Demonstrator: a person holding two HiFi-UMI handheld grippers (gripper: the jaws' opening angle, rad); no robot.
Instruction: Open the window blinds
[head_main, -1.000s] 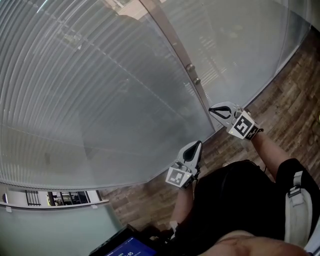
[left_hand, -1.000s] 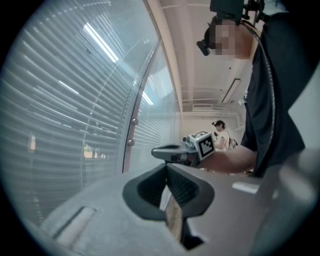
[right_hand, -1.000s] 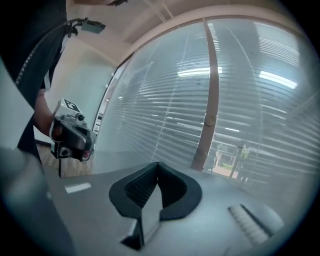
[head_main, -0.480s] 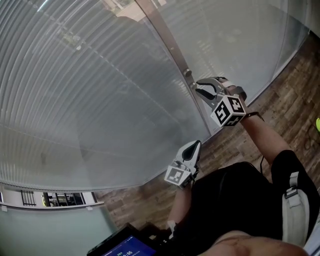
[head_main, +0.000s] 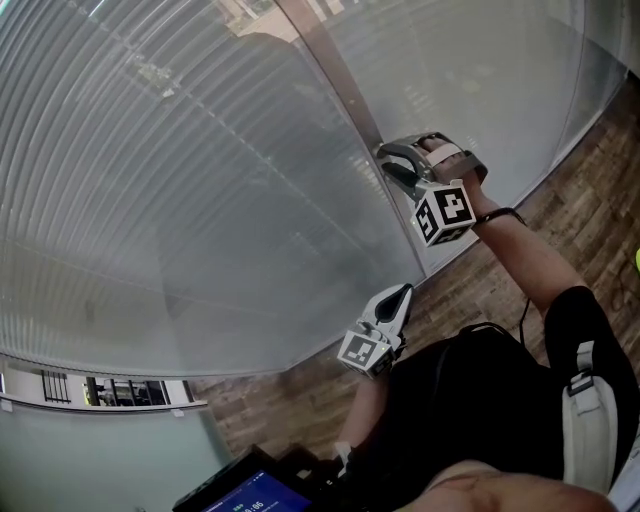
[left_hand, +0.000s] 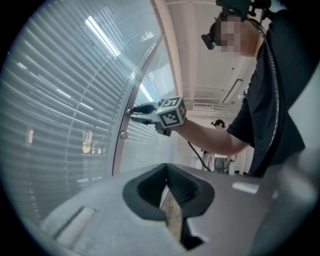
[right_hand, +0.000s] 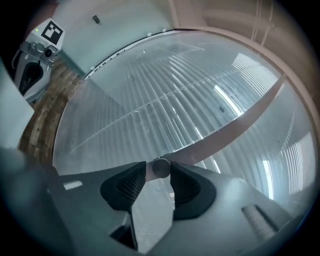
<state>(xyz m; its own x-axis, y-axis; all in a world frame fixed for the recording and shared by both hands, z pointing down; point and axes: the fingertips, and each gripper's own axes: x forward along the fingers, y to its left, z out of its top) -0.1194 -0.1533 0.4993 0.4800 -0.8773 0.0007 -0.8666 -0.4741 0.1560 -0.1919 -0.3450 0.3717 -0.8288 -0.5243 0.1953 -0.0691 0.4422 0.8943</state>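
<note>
Big change from a second ago: up at the post (head_main: 341, 90) with the right tool (head_main: 386, 160) now, instead of low down by the floor (head_main: 560, 190). Rolled over on the way too, marker cube (head_main: 443, 212) now facing the head camera. Been spreading its jaws as well, and now parked wide apart with the small round knob (right_hand: 161, 167) between the tips, released, not squeezing it as far as visible. Hardly anything new with the left tool (head_main: 403, 291): a touch lower, clenched on nothing, aimed level along the window.

As for the blinds (head_main: 180, 200): behind the glass on both sides of the post, looking shut or near it, long axis of the slats running level across the window. Post upright between the two panes. Knob on the post, stubby, sticking straight out into the room, round face toward the right tool.
</note>
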